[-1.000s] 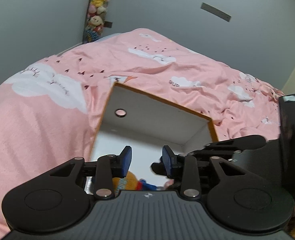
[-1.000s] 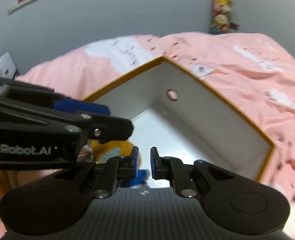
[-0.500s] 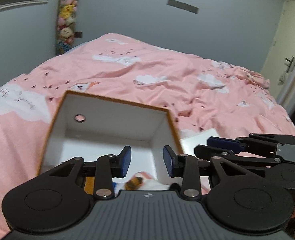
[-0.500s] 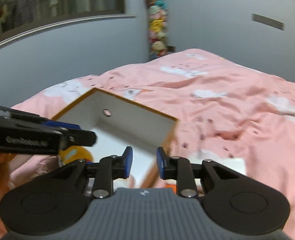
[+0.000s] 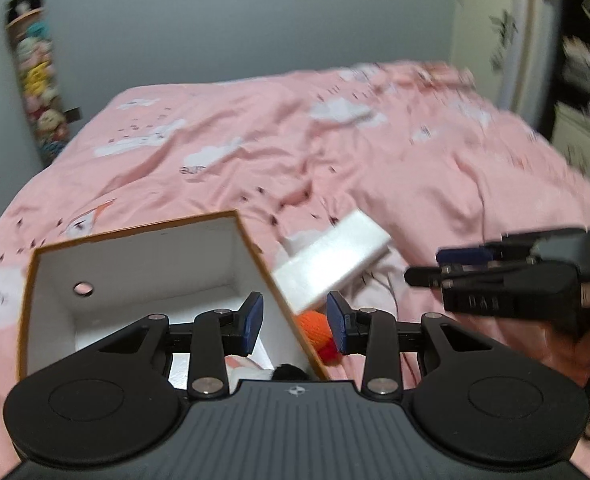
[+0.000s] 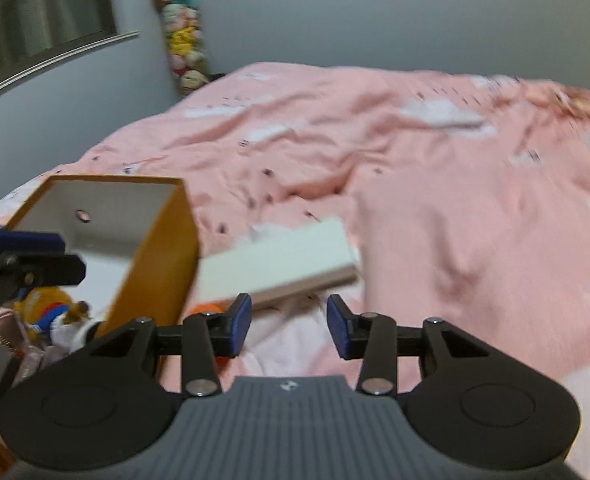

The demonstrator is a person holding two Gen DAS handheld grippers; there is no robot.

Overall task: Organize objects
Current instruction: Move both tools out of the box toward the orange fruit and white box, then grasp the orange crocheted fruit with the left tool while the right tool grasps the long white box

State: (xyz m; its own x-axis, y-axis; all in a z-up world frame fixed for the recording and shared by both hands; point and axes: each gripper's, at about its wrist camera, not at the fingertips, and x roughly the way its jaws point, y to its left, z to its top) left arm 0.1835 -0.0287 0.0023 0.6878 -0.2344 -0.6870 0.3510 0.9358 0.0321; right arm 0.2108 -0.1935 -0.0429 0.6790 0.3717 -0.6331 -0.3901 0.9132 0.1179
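Okay, left wrist view: left gripper point(image 5: 294, 322) about half open, nothing held; the box point(image 5: 147, 280) wall edge passes between its fingers. Box open at 9 o'clock, white lid point(image 5: 331, 264) leaning at 1 o'clock, orange toy point(image 5: 315, 330) just right of the wall. Right gripper point(image 5: 491, 280) at 3 o'clock.

Right wrist view: right gripper point(image 6: 289, 330) jaws opening, nothing between them, lid point(image 6: 279, 268) at 12 o'clock. Only here: the box's point(image 6: 163, 256) orange outer side and toys point(image 6: 51, 308) inside at 9 o'clock. Only the left view shows the orange toy clearly outside.

Risk: the views are blurred, so either gripper could clip the box wall or knock the lid.
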